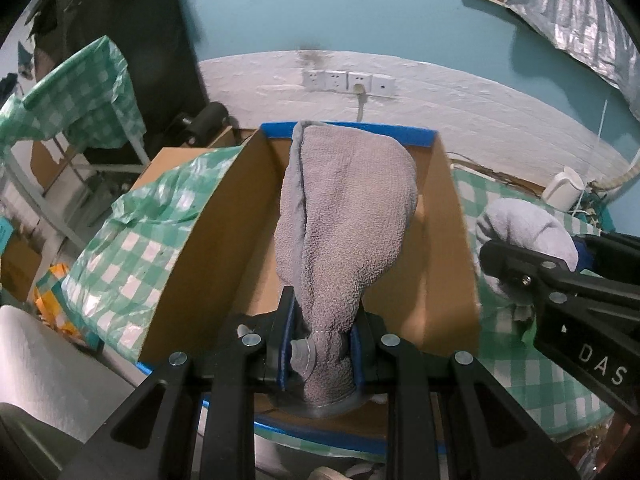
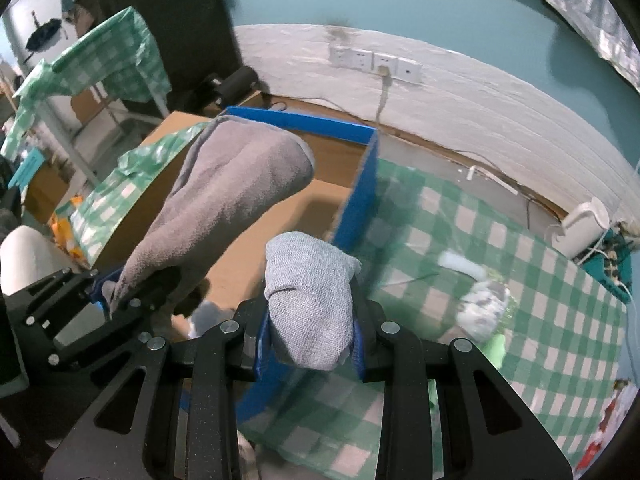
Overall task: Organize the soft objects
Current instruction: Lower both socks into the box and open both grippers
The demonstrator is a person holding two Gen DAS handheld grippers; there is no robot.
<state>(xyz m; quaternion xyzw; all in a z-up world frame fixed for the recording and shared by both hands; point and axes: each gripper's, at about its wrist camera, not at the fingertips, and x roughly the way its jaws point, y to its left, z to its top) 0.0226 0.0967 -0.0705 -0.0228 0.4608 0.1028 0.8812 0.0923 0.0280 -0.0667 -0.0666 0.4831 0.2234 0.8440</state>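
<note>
My left gripper [image 1: 322, 320] is shut on a grey-brown towel [image 1: 344, 216] and holds it over the open cardboard box with blue-taped rim [image 1: 456, 240]. The same towel [image 2: 232, 192] and left gripper [image 2: 120, 292] show at the left of the right wrist view. My right gripper [image 2: 310, 320] is shut on a pale blue-grey cloth [image 2: 310, 296], just right of the box's blue wall [image 2: 360, 192]. In the left wrist view that cloth [image 1: 524, 232] and the right gripper [image 1: 516, 268] sit to the right of the box.
A green-and-white checked tablecloth [image 2: 520, 300] covers the table. A small grey-and-white soft item [image 2: 484, 308] and a pale blue strip [image 2: 460, 264] lie on it. A white device [image 2: 584, 228] and cables sit at the back right. Wall sockets [image 1: 348, 80] are behind the box.
</note>
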